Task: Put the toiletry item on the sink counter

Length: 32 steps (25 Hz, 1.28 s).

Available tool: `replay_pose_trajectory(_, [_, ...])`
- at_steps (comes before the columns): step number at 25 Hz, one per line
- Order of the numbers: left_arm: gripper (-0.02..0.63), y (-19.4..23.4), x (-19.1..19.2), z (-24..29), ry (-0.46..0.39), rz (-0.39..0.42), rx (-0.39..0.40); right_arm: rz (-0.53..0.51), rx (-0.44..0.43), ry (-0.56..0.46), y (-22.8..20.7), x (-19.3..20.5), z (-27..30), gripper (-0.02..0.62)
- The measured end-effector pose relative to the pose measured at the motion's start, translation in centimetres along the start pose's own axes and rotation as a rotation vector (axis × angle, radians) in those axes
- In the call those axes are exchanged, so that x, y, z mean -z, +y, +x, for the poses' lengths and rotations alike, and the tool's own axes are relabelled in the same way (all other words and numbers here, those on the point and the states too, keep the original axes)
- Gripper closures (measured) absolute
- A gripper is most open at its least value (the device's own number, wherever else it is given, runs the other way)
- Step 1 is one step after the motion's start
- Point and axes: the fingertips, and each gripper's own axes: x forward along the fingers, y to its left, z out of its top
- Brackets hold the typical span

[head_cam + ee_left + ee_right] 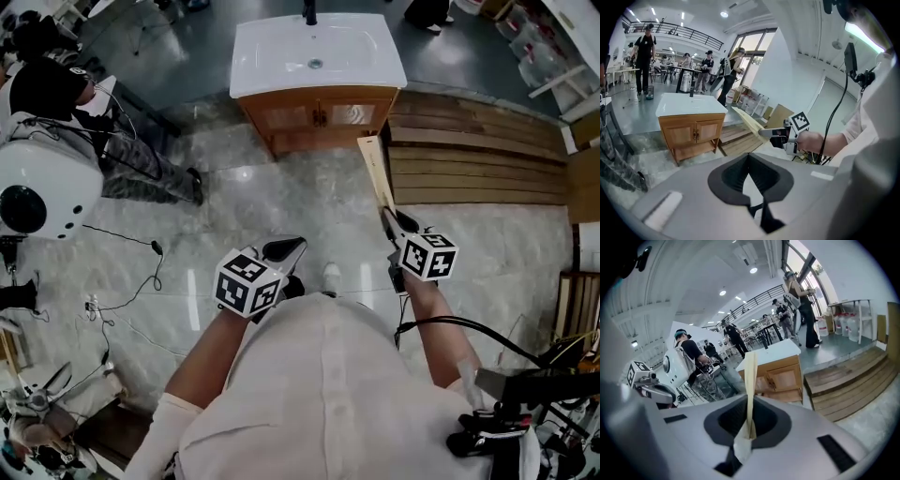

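Note:
A long, flat cream toiletry pack (pixel 377 173) sticks forward out of my right gripper (pixel 392 220), whose jaws are shut on its near end. The right gripper view shows the pack (pixel 751 380) clamped between the dark pads and rising towards the sink counter (pixel 773 352). The sink counter (pixel 319 52), a white basin on a wooden cabinet, stands ahead across the marble floor, well apart from both grippers. My left gripper (pixel 281 251) hangs at waist height with its jaws together and nothing in them. In the left gripper view the pack (pixel 750 123) and my right gripper (pixel 776 136) show to the right.
A stepped wooden platform (pixel 478 159) lies right of the cabinet. At the left sit a person (pixel 141 164) and a white round machine (pixel 42 192), and cables (pixel 122 281) trail over the floor. Several people stand far behind the sink.

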Motion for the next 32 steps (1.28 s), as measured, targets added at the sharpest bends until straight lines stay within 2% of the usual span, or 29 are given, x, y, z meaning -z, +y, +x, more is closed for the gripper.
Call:
replay_pose_trajectory(3, [0.600, 2.6, -2.0, 0.6, 0.006, -0.001, 0.006, 0.020, 0.022, 0.002, -1.3, -1.7, 2.1, 0.578])
replay_pose_trajectory(8, [0.600, 9.4, -5.9, 2.7, -0.001, -0.003, 0.026, 0.022, 0.071, -0.006, -3.6, -5.8, 7.4, 0.578])
replay_pose_trajectory(14, [0.600, 16.4, -11.7, 4.1, 0.006, 0.049, 0.101, 0.069, 0.150, -0.030, -5.5, -11.0, 13.7, 0.578])
replay_pose_trajectory(18, [0.600, 20.4, -14.1, 4.6, 0.028, 0.083, 0.133, 0.087, 0.209, -0.042, -7.4, -13.9, 17.4, 0.578])
replay_pose_trajectory(27, [0.600, 25.3, -17.4, 7.9, 0.041, 0.034, 0.113, 0.091, 0.270, -0.055, -15.3, -20.1, 23.7, 0.578])
replay_pose_trajectory(32, [0.600, 27.9, -22.0, 11.0, 0.053, -0.007, 0.072, 0.078, 0.260, -0.030, -21.0, -25.2, 29.0, 0.578])
